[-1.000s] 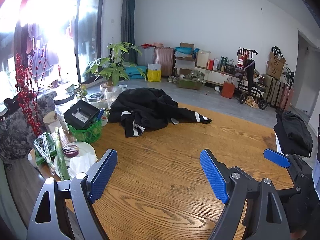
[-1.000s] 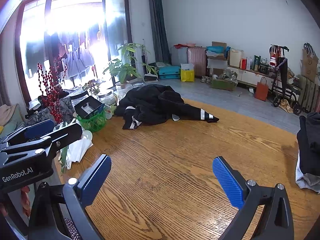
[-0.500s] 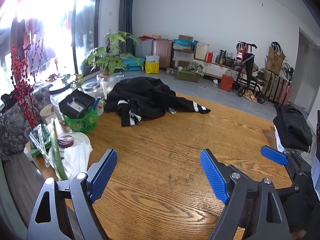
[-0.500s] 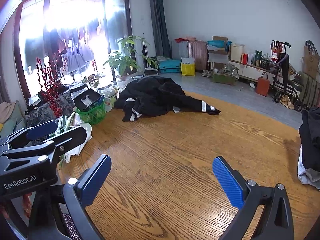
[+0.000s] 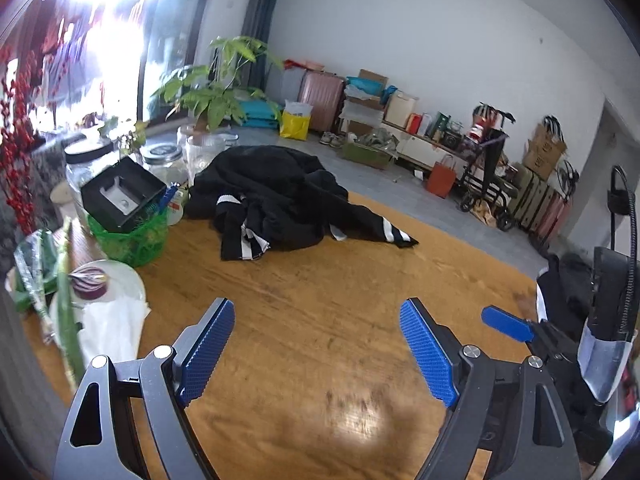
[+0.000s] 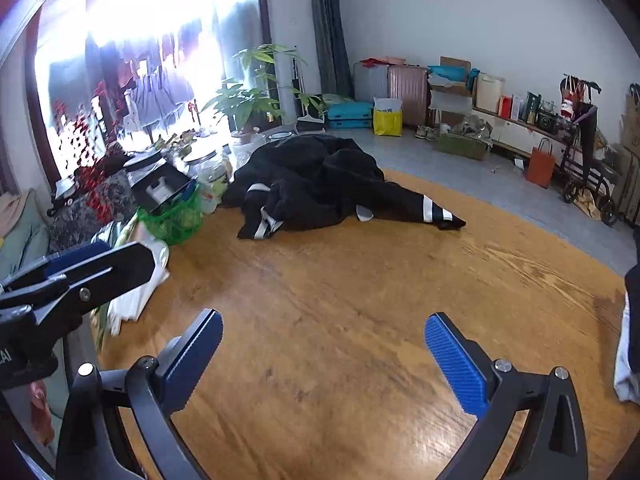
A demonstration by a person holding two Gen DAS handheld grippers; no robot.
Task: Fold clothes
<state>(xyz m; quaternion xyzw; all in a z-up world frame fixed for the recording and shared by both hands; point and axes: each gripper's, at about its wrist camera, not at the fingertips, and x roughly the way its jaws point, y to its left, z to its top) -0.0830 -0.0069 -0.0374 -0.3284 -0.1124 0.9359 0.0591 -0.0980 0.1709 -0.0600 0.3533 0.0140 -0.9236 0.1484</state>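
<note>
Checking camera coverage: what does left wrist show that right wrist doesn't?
Left wrist only: the halved red onion on a white plate, and the black pile at the table's right edge in fuller view.

Right wrist only: laundry hanging outside the window, and a green cushion at far left.

Both: the crumpled black garment with white stripes, the wooden table, the green basket, and both grippers, left gripper and right gripper, open and empty.

Left hand-held gripper (image 5: 316, 354) and right hand-held gripper (image 6: 324, 364), jaws wide, empty.
</note>
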